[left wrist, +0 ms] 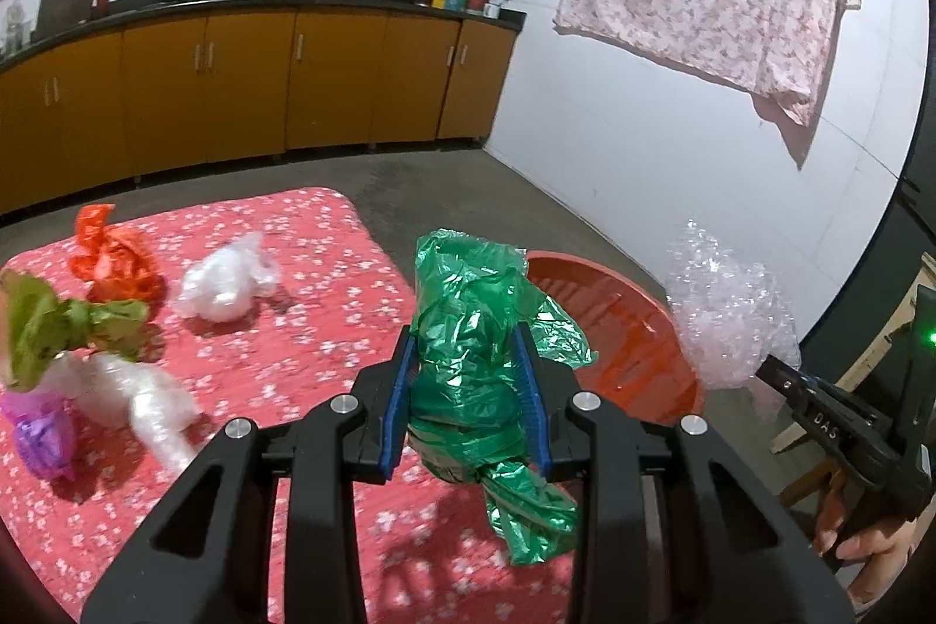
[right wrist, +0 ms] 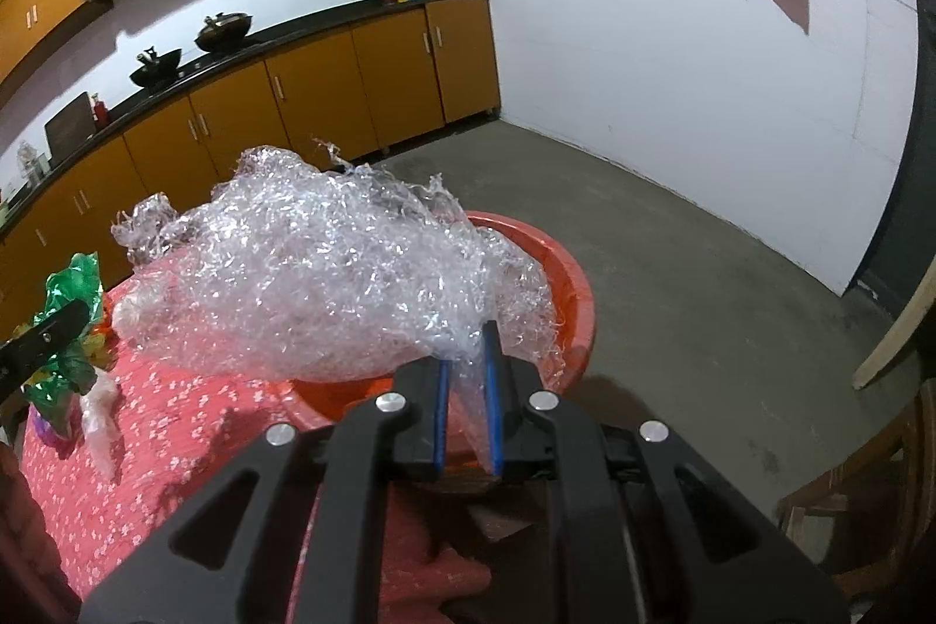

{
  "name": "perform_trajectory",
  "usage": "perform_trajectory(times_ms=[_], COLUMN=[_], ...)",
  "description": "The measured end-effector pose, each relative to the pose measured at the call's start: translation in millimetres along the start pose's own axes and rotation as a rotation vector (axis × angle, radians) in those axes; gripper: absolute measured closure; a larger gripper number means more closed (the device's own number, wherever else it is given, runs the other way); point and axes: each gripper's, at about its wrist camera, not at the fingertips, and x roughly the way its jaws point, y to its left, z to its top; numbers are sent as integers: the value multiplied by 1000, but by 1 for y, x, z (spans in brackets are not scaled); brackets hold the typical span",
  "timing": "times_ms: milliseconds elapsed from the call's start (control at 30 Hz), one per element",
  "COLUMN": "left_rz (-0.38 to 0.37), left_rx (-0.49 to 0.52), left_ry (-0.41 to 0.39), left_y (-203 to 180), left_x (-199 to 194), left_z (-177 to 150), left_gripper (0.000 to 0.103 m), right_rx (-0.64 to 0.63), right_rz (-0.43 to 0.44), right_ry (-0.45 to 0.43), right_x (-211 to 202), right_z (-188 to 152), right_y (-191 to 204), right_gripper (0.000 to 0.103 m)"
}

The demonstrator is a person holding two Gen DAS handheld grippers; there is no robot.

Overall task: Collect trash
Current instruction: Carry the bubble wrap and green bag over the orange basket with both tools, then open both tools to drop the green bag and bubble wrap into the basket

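Green plastic bag (left wrist: 468, 366) clamped in left claw (left wrist: 466, 390) beside red basin (left wrist: 620, 326); right claw (right wrist: 466, 393) pinches bubble wrap (right wrist: 327, 279) w/ most of it over basin.

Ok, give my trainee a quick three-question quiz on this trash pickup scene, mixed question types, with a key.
1. True or false: the left tongs hold a green plastic bag.
2. What do the right tongs grip? A) orange bag B) clear bubble wrap C) cloth
3. Which red container sits at the table's edge, beneath both loads?

Key: 1 true. 2 B, the bubble wrap. 3 the red basin.
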Motion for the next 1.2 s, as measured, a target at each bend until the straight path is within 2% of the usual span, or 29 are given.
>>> perform_trajectory(times_ms=[500, 1100, 1200], left_rz=[-91, -138, -139], left_rx=[66, 100, 110], left_ry=[50, 108, 120], left_y=[-39, -65, -68], left_x=[53, 106, 113], left_z=[8, 10, 8], left_gripper=[70, 70, 70], right_rx=[93, 149, 157], right_rz=[-53, -61, -50], right_ry=[23, 52, 52], right_x=[32, 66, 69], right_z=[10, 14, 15], right_y=[-7, -5, -6], right_gripper=[91, 91, 88])
